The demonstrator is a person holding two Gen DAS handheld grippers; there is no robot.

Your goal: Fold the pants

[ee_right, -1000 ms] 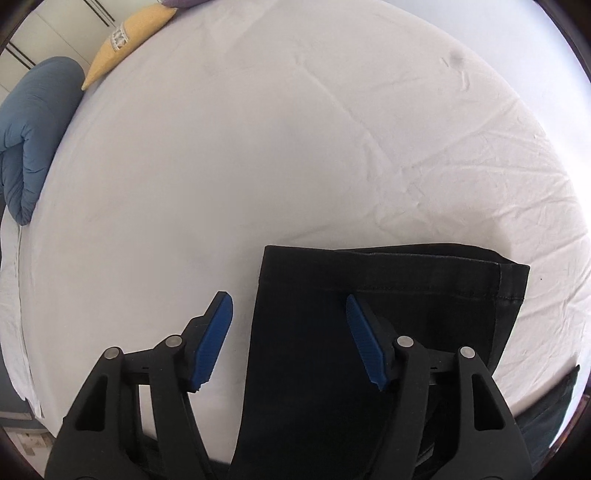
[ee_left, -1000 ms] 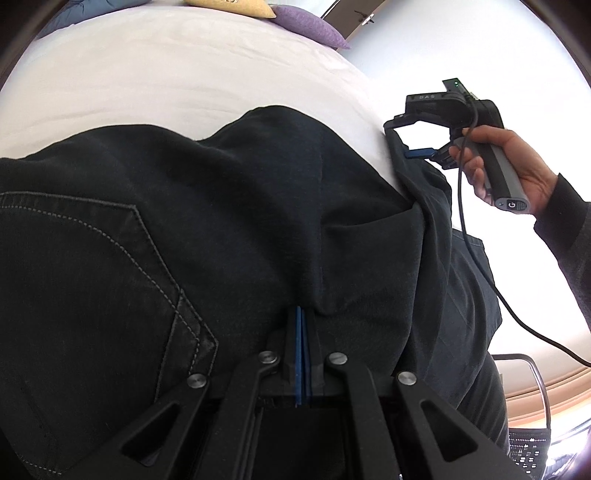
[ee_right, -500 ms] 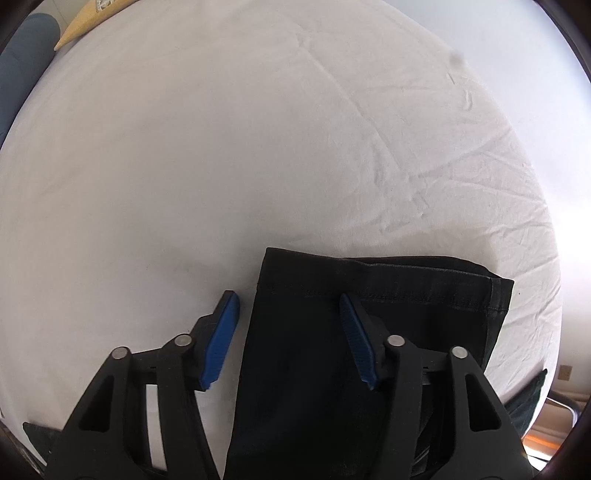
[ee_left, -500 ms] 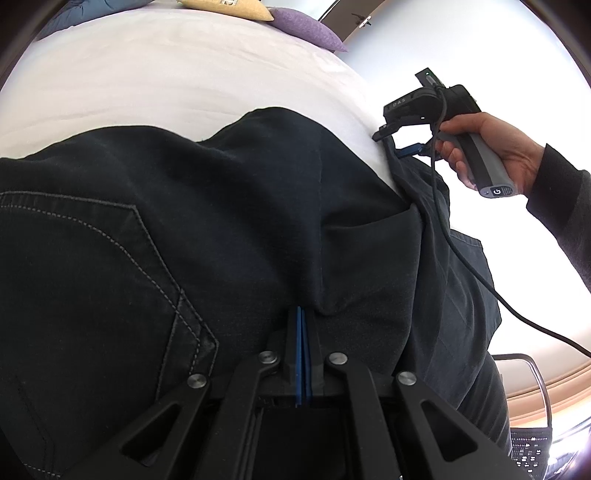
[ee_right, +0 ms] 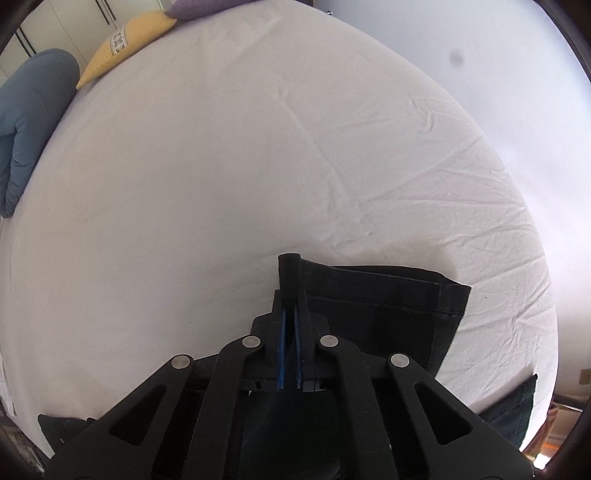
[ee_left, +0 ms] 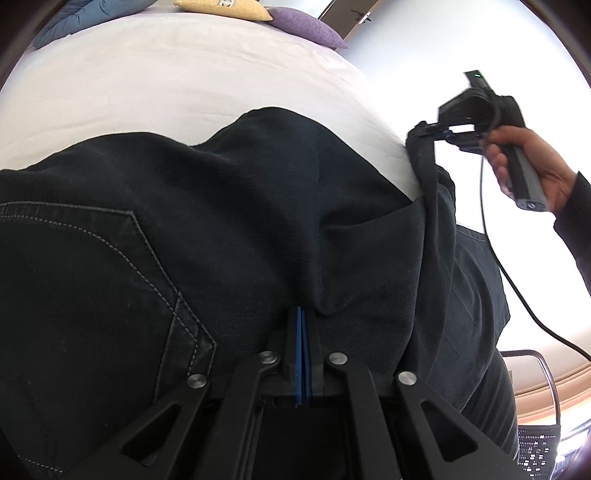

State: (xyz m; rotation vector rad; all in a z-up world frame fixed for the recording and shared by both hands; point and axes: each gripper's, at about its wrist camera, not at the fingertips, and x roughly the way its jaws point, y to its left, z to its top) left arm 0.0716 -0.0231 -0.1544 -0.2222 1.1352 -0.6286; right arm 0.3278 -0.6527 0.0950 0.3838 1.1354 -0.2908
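Black pants lie spread on a white bed sheet, with a back pocket's stitching at the left. My left gripper is shut on a pinch of the pants near the centre seam. In the right wrist view the leg end with its hem lies across the sheet. My right gripper has its jaws closing tight on the hem's left corner, and the pads press the cloth. The left wrist view shows that gripper holding the leg end raised off the bed, in a person's hand.
A yellow pillow, a blue bolster and a purple pillow sit at the bed's far end. A cable hangs from the right gripper's handle. A metal frame and a mesh basket stand beyond the bed's right edge.
The right gripper's jaws went from wide apart around the leg's edge to shut on the hem corner. That corner has since lifted off the sheet. The left gripper stayed put.
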